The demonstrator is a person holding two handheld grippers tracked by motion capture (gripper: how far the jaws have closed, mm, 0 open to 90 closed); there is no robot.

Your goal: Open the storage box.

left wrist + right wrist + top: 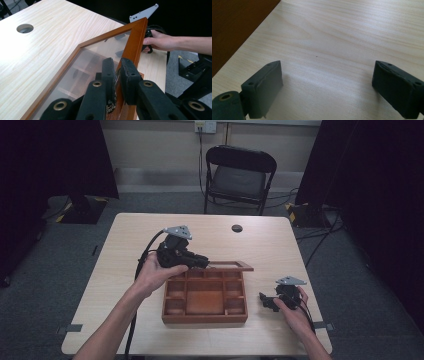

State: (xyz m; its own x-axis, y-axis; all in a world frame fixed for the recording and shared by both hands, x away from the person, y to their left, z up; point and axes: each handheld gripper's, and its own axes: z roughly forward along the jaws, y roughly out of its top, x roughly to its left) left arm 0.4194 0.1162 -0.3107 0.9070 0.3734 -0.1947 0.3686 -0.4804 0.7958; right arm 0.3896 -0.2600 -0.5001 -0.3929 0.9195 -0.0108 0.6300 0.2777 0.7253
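A brown wooden box (205,318) with several compartments sits on the table near its front edge. Its glass-paned lid (234,266) is raised over the box's far edge. My left gripper (204,262) is shut on the lid's wooden frame (136,37), with one jaw on each side of the frame (116,65). The glass pane (92,60) shows the compartments through it. My right gripper (266,301) rests on the table to the right of the box, open with nothing between its jaws (327,77). The box's side wall (234,25) lies at the left of the right gripper view.
A round hole (237,228) is in the table's far part. A black folding chair (239,177) stands beyond the table, with dark curtains at both sides. Bare tabletop (130,245) stretches left of and behind the box. In the left gripper view the other hand (160,41) shows past the lid.
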